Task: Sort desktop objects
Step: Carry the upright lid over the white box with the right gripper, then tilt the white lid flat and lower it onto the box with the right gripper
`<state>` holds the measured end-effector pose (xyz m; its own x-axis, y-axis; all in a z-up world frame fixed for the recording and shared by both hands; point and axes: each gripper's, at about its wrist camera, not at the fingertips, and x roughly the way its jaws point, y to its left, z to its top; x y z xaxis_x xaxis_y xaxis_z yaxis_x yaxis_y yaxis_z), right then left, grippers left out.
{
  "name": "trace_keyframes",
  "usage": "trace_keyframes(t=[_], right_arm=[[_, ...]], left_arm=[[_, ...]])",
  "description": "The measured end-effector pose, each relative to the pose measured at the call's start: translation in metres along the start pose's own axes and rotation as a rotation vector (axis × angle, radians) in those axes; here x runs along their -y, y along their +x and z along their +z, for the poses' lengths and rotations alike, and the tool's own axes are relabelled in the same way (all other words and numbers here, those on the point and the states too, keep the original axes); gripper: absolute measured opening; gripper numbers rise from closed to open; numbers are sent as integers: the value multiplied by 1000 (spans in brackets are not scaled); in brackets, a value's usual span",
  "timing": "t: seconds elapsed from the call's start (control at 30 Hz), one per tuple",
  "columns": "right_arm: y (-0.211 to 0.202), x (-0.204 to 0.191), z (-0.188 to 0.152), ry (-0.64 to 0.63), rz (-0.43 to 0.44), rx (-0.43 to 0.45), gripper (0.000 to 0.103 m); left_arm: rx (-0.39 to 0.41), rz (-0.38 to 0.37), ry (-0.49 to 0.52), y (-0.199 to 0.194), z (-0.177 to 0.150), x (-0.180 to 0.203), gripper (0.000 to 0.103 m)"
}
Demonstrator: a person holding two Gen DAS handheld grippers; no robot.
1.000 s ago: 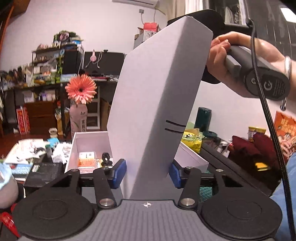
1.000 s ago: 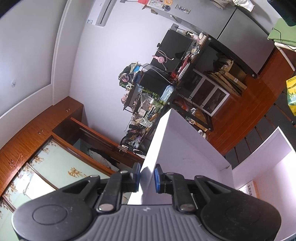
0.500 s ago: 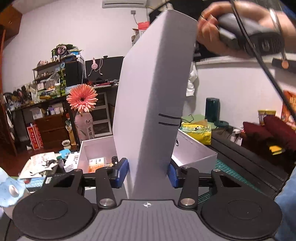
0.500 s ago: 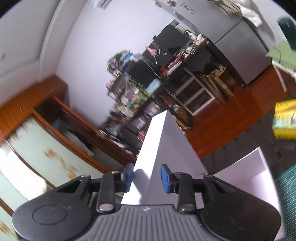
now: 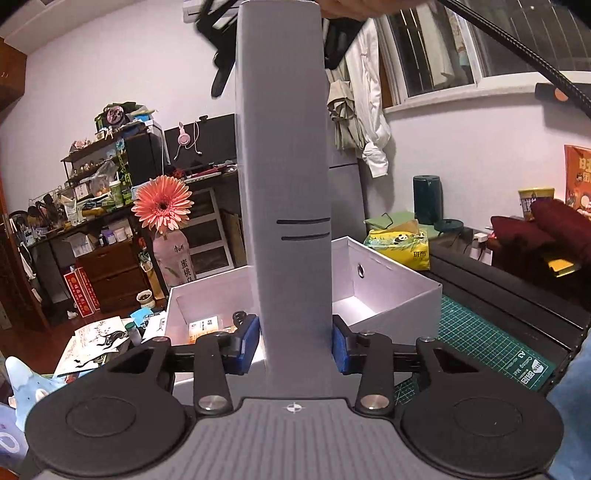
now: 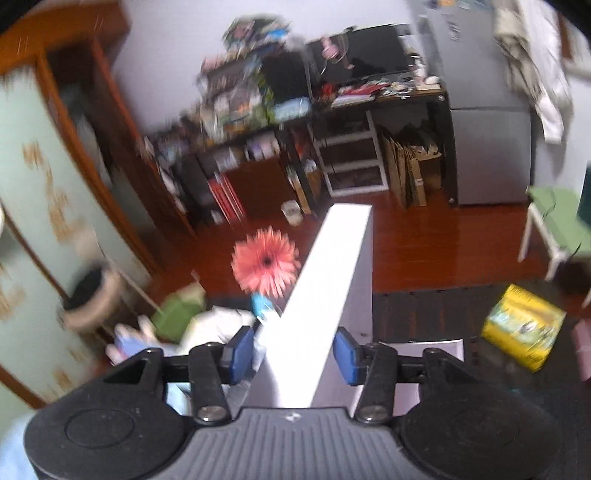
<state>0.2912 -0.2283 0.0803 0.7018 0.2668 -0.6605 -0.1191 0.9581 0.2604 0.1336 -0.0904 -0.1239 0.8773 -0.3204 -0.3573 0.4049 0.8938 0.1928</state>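
Left wrist view gives me the sharp picture: my left tool (image 5: 295,345) has the box lid (image 5: 284,184) standing upright between its blue pads, jaws closing, both pads against the lid's edges as far as I can see. Behind it sits the open white box (image 5: 391,291) on the surface, with a few small items inside at its left end. Only this view shows the green cutting mat (image 5: 476,332) right of the box and a hand (image 5: 354,7) at the lid's top edge.

The right wrist view is blurred. It looks down along the lid (image 6: 321,280) from above, with my right tool (image 6: 293,354) straddling its top, jaws opening and a gap on each side, so it grips nothing.

Both views show the pink flower (image 5: 162,206) left of the lid and the yellow tissue pack (image 5: 402,243) to the right. The lid blocks the middle of the box from me.
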Motion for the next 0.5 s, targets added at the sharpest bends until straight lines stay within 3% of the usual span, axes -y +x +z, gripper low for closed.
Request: trace_keyframes(t=[0.23, 0.5], right_arm=[[7, -54, 0, -218, -217, -84, 47], [11, -42, 3, -210, -279, -113, 47]], left_arm=[[-8, 6, 6, 1, 1, 0, 39], [-5, 7, 24, 1, 1, 3, 38]])
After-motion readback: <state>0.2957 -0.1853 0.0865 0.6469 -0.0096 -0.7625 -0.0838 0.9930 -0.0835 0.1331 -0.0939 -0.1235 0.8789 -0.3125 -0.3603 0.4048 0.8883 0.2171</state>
